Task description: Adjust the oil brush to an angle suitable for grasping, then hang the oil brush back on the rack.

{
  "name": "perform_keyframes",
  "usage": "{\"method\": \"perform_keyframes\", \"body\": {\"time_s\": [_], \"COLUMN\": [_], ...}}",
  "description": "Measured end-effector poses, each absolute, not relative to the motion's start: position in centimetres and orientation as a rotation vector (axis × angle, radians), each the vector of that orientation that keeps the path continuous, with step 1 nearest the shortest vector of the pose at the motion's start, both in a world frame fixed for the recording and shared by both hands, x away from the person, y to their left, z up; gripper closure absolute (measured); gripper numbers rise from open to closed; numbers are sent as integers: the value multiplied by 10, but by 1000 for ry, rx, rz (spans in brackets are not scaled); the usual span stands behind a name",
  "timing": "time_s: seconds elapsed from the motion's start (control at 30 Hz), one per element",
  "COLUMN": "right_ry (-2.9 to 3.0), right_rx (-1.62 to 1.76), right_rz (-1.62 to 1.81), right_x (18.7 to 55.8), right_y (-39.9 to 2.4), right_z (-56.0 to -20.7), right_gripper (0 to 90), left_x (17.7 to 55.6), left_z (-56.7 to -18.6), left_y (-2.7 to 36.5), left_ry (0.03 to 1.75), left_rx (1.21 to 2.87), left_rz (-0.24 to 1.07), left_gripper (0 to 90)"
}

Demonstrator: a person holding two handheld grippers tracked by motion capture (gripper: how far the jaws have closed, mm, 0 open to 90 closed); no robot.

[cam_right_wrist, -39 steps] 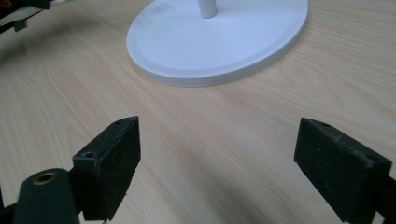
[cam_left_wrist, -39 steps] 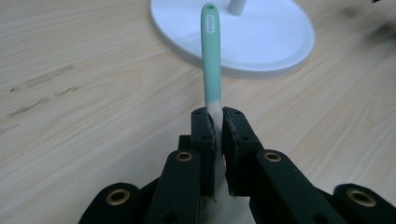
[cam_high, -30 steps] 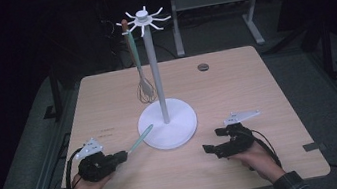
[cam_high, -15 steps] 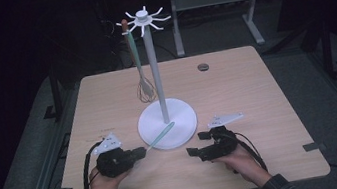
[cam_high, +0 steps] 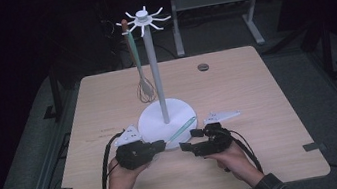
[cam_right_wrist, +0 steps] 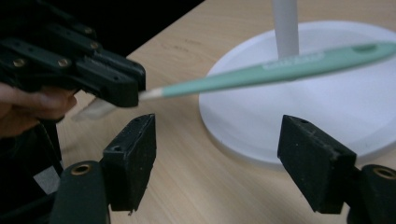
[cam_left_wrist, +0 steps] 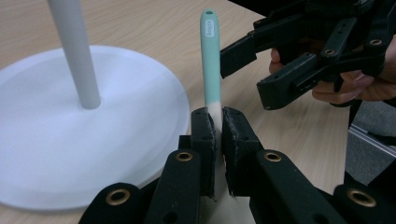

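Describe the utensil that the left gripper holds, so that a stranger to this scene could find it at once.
Start at the tall white stand in the middle of the wooden table. In front of its round base, the left gripper is shut on a slim utensil. Unlike the whisk hanging from the stand, it has a mint-green handle with a small hole at its end.

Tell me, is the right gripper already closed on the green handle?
No. In the right gripper view its fingers stand wide apart, and the green handle passes above them, untouched.

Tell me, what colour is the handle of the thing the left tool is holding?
The handle is mint green, turning white near the left tool. The left gripper view shows it best.
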State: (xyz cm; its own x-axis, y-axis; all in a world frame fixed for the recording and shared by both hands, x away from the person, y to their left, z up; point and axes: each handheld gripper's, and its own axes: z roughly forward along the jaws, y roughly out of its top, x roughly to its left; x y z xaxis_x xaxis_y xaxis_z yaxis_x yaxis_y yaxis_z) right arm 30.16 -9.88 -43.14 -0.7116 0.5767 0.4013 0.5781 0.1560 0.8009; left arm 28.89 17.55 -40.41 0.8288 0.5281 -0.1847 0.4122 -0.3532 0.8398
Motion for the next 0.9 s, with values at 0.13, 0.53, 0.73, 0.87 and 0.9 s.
{"method": "perform_keyframes", "body": {"time_s": [0.13,0.53,0.73,0.87,0.9], "right_ry": [-2354,-2261,-2224,-2204,-2204], "right_rx": [-1206,-1195,-1174,-1168,-1168], "right_rz": [-1679,-1741,-1764,-1788,-1788], "right_x": [304,309,313,316,316], "right_y": [-98,-98,-99,-100,-100], "right_z": [-428,-426,-424,-421,-421], "right_gripper": [333,550,625,681,681], "left_x": [290,287,291,295,295], "left_z": [-403,-403,-405,-406,-406], "left_y": [169,160,156,153,153], "left_ry": [679,649,641,620,620], "left_rx": [1985,1984,1989,2008,2008], "left_rz": [141,163,176,180,180], "left_gripper": [838,837,835,834,834]}}
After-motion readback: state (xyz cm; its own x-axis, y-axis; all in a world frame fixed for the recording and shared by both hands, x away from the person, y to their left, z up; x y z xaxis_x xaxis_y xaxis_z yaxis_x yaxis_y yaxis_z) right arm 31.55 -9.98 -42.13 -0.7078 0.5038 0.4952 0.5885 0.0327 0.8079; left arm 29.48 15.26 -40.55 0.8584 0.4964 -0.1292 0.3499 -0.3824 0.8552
